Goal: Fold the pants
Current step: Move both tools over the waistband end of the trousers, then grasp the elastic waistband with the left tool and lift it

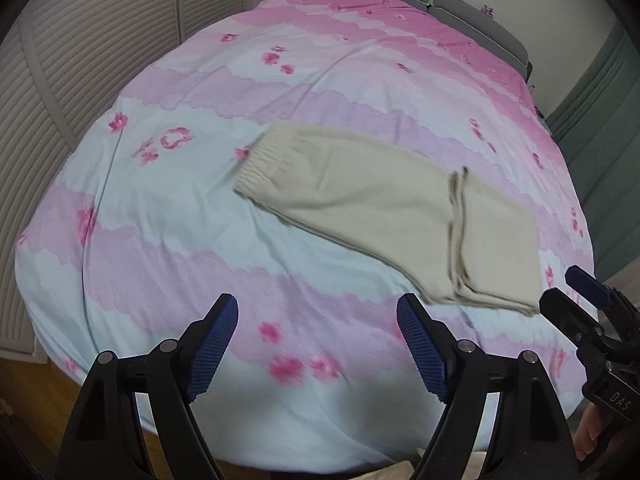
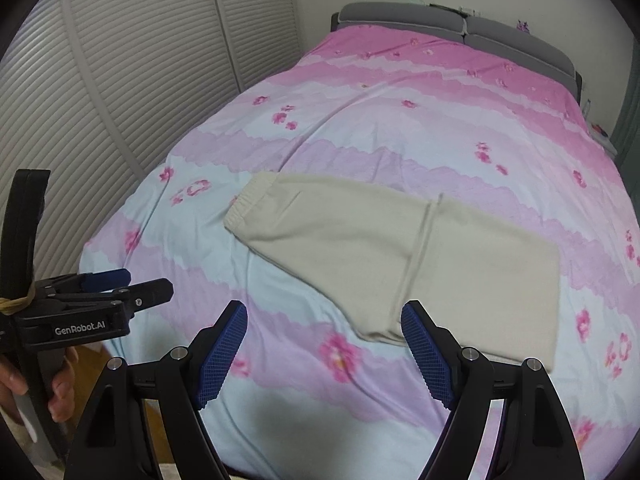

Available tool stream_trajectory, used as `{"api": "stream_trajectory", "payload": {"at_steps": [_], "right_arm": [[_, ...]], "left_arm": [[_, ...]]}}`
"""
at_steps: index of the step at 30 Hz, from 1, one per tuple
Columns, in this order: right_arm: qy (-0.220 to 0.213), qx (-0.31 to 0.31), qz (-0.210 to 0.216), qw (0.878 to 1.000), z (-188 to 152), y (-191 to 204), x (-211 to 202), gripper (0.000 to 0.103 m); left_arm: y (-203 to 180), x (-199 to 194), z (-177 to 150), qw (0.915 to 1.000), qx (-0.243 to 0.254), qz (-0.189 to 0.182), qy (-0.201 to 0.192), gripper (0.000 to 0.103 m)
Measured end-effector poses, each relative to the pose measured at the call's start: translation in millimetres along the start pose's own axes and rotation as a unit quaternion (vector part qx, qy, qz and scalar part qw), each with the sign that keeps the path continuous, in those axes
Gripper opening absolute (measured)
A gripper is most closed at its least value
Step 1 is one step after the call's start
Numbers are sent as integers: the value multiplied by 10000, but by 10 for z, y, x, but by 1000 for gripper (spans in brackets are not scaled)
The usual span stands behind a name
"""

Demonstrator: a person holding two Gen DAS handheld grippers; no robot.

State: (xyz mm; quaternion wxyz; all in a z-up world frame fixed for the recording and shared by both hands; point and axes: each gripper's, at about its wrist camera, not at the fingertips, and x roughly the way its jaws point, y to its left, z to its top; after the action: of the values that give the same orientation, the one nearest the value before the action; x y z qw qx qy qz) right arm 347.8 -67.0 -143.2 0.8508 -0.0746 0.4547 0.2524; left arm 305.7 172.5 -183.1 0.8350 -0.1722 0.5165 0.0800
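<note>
Both units empty, jaws spread wide. Left gripper [image 1: 318, 344] and right gripper [image 2: 324, 350] hover above the bedspread [image 1: 168, 216], clear of fabric. Pants [image 2: 360, 252] lie flat ahead of the jaws, waistband [image 2: 248, 208] fwd-left, leg ends doubled back over the mid-section.

Next fold, est.: pinch both layers at edge, one corner per gripper; lift evenly w/o dragging; align edges before release.
</note>
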Motion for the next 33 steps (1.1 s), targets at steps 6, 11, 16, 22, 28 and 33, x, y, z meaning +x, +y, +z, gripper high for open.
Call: {"api": "stream_trajectory", "payload": {"at_steps": [6,11,16,22,28,33], "right_arm": [[225,-52,-214,9995,257,302,403,80],[542,-239,-359,9976,470,451,727,80],[813,-359,-437,9951,659,514,1110,80],[1075,-428,-471,9922,867,551,1621,80],[1405,-705,-624,9856,1038,591,2167,80],[1530,-706,-645,9836,1140,590,2403,80]], "left_arm": [[518,469,249,9973,-582,-348,279,82],[750,850,405,9931,-994,-499,367,82],[900,1298,588,9873,-1270,-840,448,82],[1094,1844,744,9734,-1735,-1341,668,82],[1204,2285,831,9657,-1950,-1512,813,82],[1347,2507,831,9466,-2457,-1958,722,82]]}}
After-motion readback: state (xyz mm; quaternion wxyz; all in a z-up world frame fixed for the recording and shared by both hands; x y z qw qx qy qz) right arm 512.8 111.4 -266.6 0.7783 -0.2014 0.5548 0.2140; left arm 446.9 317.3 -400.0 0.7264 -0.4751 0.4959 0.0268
